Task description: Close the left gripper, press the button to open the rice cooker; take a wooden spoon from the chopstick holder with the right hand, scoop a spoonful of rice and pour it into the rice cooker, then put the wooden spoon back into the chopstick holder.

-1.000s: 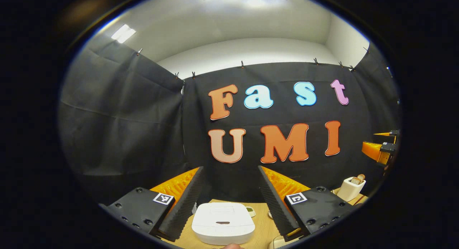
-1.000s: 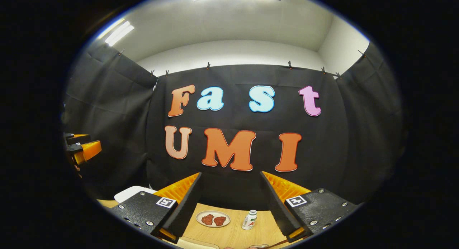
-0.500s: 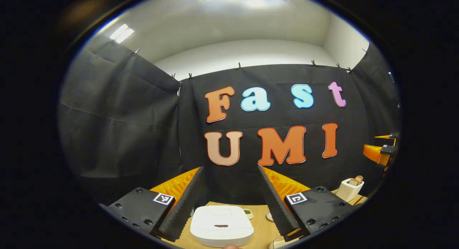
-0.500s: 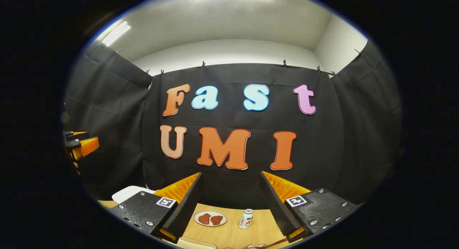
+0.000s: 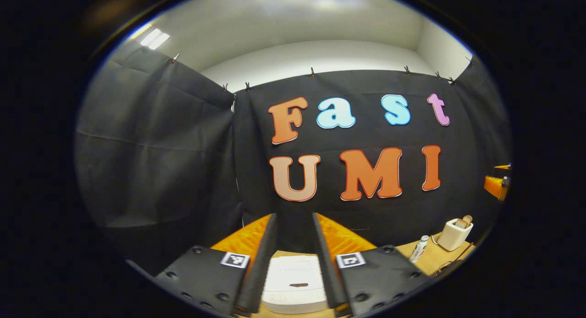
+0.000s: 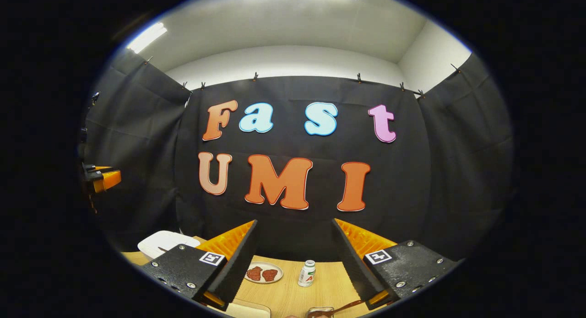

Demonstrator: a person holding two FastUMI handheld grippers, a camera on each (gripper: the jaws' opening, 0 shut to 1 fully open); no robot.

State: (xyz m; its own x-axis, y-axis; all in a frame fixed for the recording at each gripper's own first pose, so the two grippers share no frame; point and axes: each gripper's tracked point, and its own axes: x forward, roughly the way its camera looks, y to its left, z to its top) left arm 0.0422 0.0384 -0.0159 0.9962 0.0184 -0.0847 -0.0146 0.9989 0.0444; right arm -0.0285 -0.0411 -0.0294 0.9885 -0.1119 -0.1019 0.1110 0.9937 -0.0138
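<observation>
Left hand-held gripper hangs above the bench with its fingers drawn to a narrow gap, nothing between them; the white rice cooker, lid down, lies right below that gap. Off to its right stand a small white bottle and the white chopstick holder, wooden ends poking from its top. Right hand-held gripper is spread wide and empty over a plate and the same bottle, with the cooker at its far left.

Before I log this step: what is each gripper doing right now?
Left gripper: jaws partly closed, a gap remains, holding nothing, above the rice cooker.
Right gripper: open, empty.
</observation>
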